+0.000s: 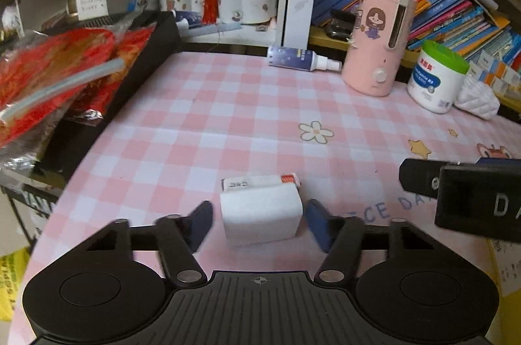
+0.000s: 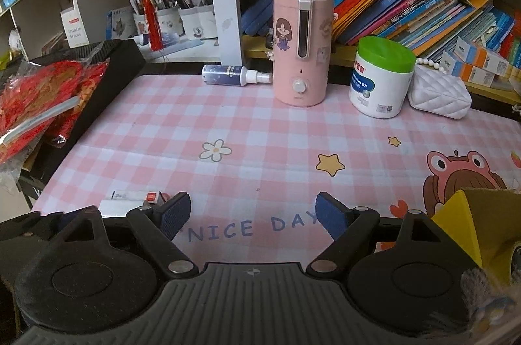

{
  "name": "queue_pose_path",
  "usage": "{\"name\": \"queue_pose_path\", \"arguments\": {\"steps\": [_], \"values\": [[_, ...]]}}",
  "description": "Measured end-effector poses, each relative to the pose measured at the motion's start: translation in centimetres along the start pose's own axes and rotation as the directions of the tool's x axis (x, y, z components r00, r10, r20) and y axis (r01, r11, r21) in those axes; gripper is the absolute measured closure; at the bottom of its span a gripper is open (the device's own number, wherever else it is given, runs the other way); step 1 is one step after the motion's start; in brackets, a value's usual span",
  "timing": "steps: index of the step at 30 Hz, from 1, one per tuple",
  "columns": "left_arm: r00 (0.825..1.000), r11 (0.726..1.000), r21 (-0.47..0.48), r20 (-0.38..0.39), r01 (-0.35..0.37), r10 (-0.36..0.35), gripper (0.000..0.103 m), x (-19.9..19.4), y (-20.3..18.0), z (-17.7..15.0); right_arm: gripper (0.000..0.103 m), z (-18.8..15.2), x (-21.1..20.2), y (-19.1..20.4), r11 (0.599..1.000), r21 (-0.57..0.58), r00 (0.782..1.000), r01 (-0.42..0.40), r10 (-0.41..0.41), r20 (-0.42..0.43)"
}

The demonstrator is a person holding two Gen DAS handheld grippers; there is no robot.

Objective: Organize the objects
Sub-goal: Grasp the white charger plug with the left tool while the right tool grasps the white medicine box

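The left gripper (image 1: 259,223) has its jaws apart on either side of a white box (image 1: 262,216), the blue pads (image 1: 200,223) close to its sides but with a gap showing on each side, so nothing is clamped. The box sits upright on the pink checked mat (image 1: 228,117), and a small flat packet (image 1: 260,181) with a red end lies just behind it, touching or nearly so. To the right in the left view, the black body of the right gripper (image 1: 462,192) juts in above the mat.

The right gripper (image 2: 252,211) is also spread wide, with only the mat and its "NICE DAY" lettering (image 2: 250,226) between the pads. The box (image 2: 114,208) and packet (image 2: 136,194) show just past its left finger. A yellow carton (image 2: 469,224) sits at its right edge.

At the far side of the mat stand a pink cylinder (image 2: 301,48) with a girl sticker, a spray bottle (image 2: 234,75) lying on its side to the left of it, a green-lidded tub (image 2: 381,78) to the right, and a white quilted pouch (image 2: 439,94) touching the tub. Behind them leans a row of books (image 2: 407,3). On the left a red bag (image 1: 55,75) rests on a black box (image 1: 143,52), and pen cups (image 1: 228,3) fill the shelf behind
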State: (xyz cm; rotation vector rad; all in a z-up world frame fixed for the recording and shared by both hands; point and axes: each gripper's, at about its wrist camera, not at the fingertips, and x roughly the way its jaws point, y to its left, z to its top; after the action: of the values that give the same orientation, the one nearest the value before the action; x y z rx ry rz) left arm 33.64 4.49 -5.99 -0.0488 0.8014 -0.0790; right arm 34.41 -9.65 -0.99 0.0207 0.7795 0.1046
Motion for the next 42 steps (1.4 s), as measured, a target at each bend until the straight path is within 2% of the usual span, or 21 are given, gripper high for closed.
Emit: {"name": "queue_pose_path", "arguments": {"steps": [3,7,16,23,24,27,28,29,31,34,42], "values": [[1.000,1.000,0.000,-0.012,0.015,-0.015,0.053,-0.4,0.6,-0.2,0.020,0.0,0.5,0.0,1.000,-0.007,1.000,-0.006,0.006,-0.014],[1.000,0.997,-0.074,-0.023,0.012,-0.014,0.053,-2.3,2.4,-1.1,0.020,0.1,1.3,0.8,0.999,-0.020,0.999,-0.036,0.035,-0.034],[0.993,0.975,-0.192,-0.038,-0.116,0.110,0.053,-6.9,7.3,-3.6,0.019,-0.1,4.3,6.5,0.981,-0.127,0.988,-0.144,0.137,-0.066],[0.986,0.962,-0.217,-0.052,-0.166,0.158,0.053,-8.7,9.2,-4.4,0.019,-1.1,8.0,10.3,0.969,-0.206,0.989,-0.136,0.119,-0.093],[0.986,0.962,-0.216,-0.054,-0.167,0.159,0.053,-8.8,9.3,-4.5,0.020,-1.2,8.3,10.5,0.970,-0.208,0.990,-0.126,0.108,-0.095],[0.985,0.962,-0.213,-0.055,-0.170,0.162,0.053,-9.1,9.3,-4.6,0.033,-1.5,9.1,10.4,0.974,-0.189,0.990,-0.123,0.107,-0.090],[0.985,0.962,-0.213,-0.054,-0.170,0.162,0.053,-9.2,9.3,-4.6,0.048,-1.5,9.1,10.3,0.975,-0.184,0.990,-0.127,0.115,-0.076],[0.986,0.963,-0.212,-0.052,-0.168,0.161,0.053,-9.4,9.3,-4.7,0.051,-1.5,8.9,10.4,0.971,-0.196,0.990,-0.134,0.124,-0.066],[0.987,0.965,-0.207,-0.044,-0.161,0.155,0.053,-9.7,9.2,-4.6,0.051,-1.3,8.7,10.5,0.968,-0.218,0.991,-0.125,0.113,-0.066],[0.989,0.970,-0.194,-0.025,-0.147,0.145,0.053,-10.1,8.9,-4.5,0.051,-1.0,7.9,9.8,0.973,-0.191,0.991,-0.132,0.122,-0.063],[0.995,0.978,-0.186,0.006,-0.093,0.096,0.053,-11.7,8.1,-4.8,0.051,-1.4,3.1,7.5,0.978,-0.159,0.991,-0.134,0.130,-0.033]]}}
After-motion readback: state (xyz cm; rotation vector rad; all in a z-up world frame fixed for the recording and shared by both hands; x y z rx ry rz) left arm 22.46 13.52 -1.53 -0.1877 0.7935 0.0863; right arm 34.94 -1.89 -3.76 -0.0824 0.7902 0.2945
